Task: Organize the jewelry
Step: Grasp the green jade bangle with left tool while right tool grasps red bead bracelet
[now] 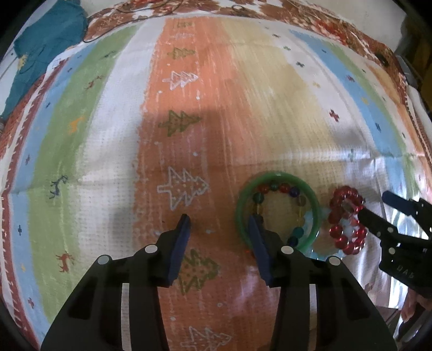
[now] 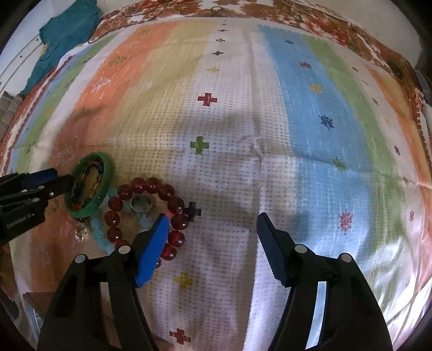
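Observation:
A green bangle (image 1: 278, 175) lies on the striped cloth with a multicoloured bead bracelet (image 1: 283, 187) inside it. To its right lies a red bead bracelet (image 1: 334, 216); in the right wrist view (image 2: 147, 186) it rings a silver ring (image 2: 140, 203) and overlaps a pale blue bead bracelet (image 2: 98, 232). A small clear trinket (image 2: 81, 232) lies below the bangle (image 2: 106, 175). My left gripper (image 1: 220, 220) is open, its right finger at the bangle's left rim. My right gripper (image 2: 212, 216) is open, its left finger over the red bracelet's right side.
The striped patterned cloth (image 2: 310, 121) covers the whole surface, creased across the middle. A teal garment (image 1: 48, 46) lies at the far left corner, with a thin dark cord (image 1: 113, 24) beside it. A brown floral border runs along the far edge.

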`<state>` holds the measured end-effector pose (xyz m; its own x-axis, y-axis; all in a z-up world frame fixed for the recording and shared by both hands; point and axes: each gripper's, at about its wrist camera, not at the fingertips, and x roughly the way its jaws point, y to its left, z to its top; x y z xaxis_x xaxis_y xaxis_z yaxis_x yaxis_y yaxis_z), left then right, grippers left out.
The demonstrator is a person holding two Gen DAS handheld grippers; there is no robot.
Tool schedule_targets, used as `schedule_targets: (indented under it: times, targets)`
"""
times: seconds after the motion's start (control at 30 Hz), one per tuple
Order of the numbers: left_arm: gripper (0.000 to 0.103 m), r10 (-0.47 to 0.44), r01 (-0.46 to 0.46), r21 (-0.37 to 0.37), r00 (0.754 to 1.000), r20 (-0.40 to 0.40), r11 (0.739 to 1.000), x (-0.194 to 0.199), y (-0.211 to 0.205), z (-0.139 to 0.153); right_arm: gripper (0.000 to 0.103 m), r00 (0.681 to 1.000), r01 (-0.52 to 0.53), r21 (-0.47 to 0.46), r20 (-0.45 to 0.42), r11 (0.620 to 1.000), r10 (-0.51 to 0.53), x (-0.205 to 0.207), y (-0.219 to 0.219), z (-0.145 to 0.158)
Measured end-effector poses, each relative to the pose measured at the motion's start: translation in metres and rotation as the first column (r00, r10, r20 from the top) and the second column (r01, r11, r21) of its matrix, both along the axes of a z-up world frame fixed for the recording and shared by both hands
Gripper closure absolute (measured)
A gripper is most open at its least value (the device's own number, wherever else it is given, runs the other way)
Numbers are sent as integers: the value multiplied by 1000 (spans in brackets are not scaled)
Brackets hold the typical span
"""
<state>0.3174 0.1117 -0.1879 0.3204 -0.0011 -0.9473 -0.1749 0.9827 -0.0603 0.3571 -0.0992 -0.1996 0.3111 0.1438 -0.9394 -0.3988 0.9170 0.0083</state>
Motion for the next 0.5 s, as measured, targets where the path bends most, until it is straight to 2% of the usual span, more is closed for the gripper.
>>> schedule_targets:
  times: [0.13, 0.2, 0.23, 0.27, 0.33, 0.4, 0.43, 0.47, 0.5]
  targets:
    - [60, 2, -2, -13, 1000, 6, 1000, -1, 3, -3, 43, 1000, -25, -14, 2, 1000, 25, -2, 3, -5]
    - [64, 9, -9, -14, 1000, 8, 1000, -3, 5, -7, 43, 999, -32, -19, 10, 999, 33, -4, 3, -6]
    - [71, 8, -8, 3, 1000, 7, 1000, -3, 5, -9, 45, 999, -31, -15, 13, 999, 31, -4, 2, -7]
    - [76, 7, -7, 20, 1000, 9, 1000, -4, 4, -11, 50, 1000, -27, -10, 15, 1000, 27, -4, 1, -7]
    - [80, 11, -12, 32, 1000, 22, 999, -5, 6, -12, 57, 1000, -23, -9, 21, 1000, 23, -4, 0, -7]
    - [86, 20, -21, 44, 1000, 22, 999, -6, 7, -11, 74, 999, -32, -11, 29, 999, 32, -6, 1, -6]
    - [96, 25, -26, 47, 999, 22, 999, -7, 9, -11, 78, 999, -38, -7, 28, 999, 38, -6, 1, -5]
    - [96, 29, -30, 45, 999, 23, 999, -7, 10, -10, 86, 999, -41, -3, 27, 999, 41, -6, 1, -5]
    - [96, 35, -36, 29, 999, 25, 999, -8, 12, -9, 89, 999, -41, 0, 26, 999, 41, -7, 2, -4]
